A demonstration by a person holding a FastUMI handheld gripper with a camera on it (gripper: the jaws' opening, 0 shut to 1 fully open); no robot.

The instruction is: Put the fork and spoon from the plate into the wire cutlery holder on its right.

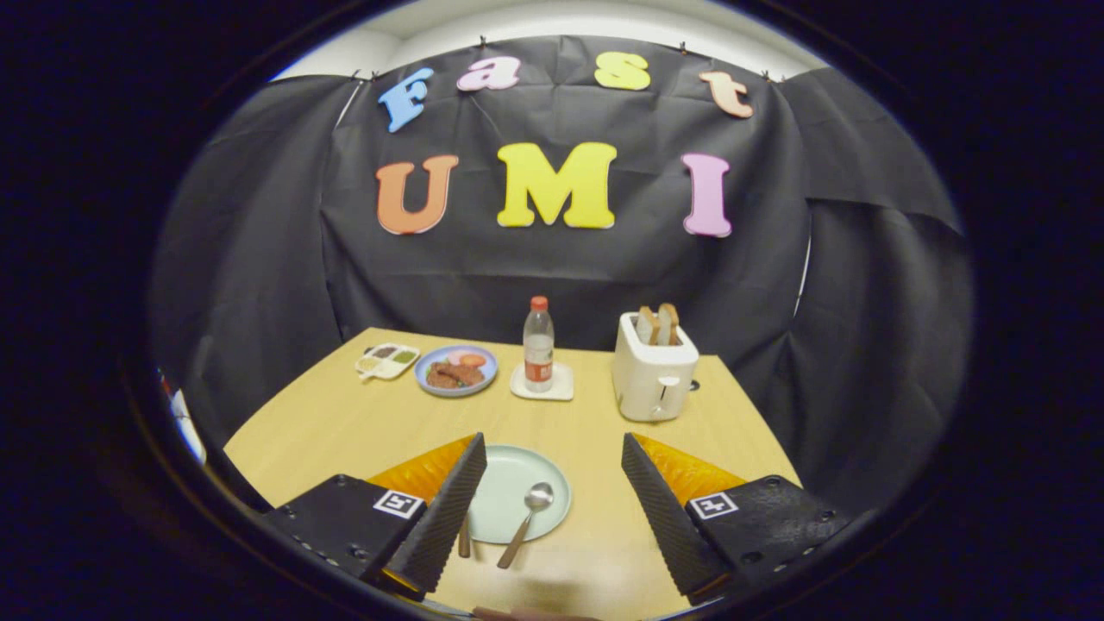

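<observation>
A pale green plate (526, 483) lies on the wooden table between my fingers, nearer the left one. A spoon (528, 517) with a steel bowl and a brown handle rests on it, its handle reaching off the plate's near rim. A second brown handle (464, 539), probably the fork, pokes out beside my left finger, which hides the rest of it. My gripper (554, 504) is open and raised above the table, with nothing between the fingers.
A white toaster (653, 375) holding two toast slices stands beyond my right finger. A water bottle (538, 352) on a white coaster, a blue plate of food (455, 369) and a small sauce dish (387, 360) line the far side. The table's right edge runs past the toaster.
</observation>
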